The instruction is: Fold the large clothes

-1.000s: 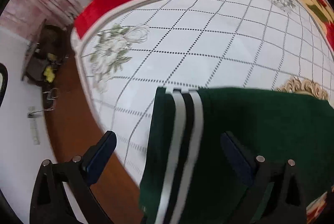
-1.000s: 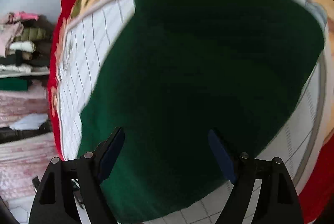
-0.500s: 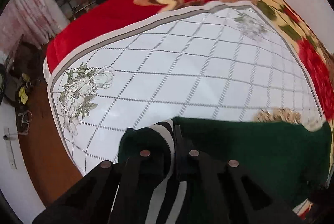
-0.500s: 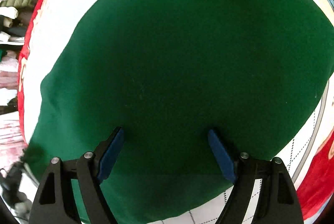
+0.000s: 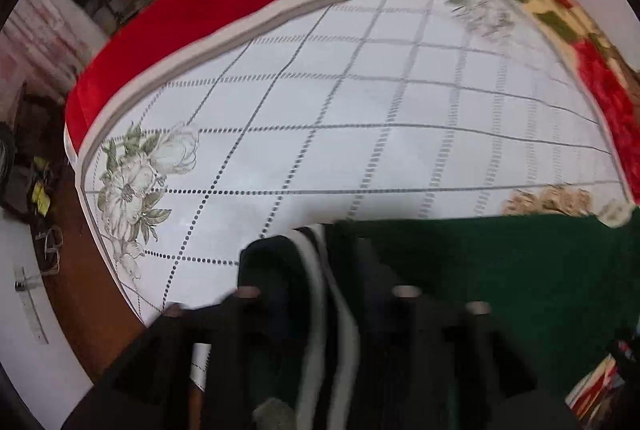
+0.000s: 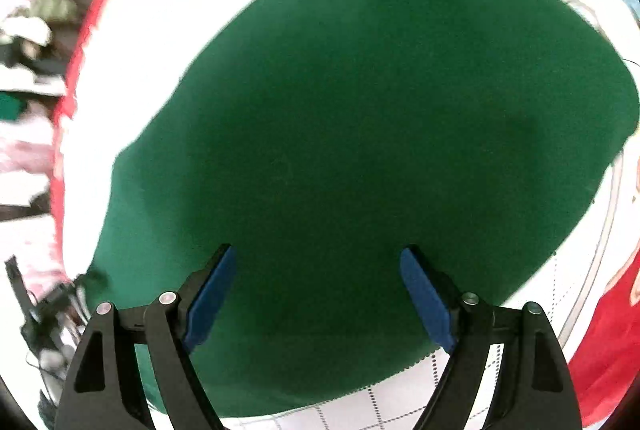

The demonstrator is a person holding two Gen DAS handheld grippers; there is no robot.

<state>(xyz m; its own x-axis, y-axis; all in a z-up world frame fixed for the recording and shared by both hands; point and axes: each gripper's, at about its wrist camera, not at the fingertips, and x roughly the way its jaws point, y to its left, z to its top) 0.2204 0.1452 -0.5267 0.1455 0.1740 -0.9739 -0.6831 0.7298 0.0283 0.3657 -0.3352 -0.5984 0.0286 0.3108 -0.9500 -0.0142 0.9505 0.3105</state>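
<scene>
Since 1 second ago the left hand-held gripper has clamped the green garment's striped hem. The right hand-held gripper hovers apart above it, on the bed. Soft, limp; grip edges.

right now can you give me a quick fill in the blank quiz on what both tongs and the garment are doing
1. The left tongs are shut on the garment's black and white ____ edge.
2. The right tongs hang over the green garment with their jaws ____.
3. The garment lies on a white quilt with a grid pattern and a ____ printed at its corner.
4. The pads on the right tongs are ____ in colour.

Missing words: striped; open; flower; blue
</scene>
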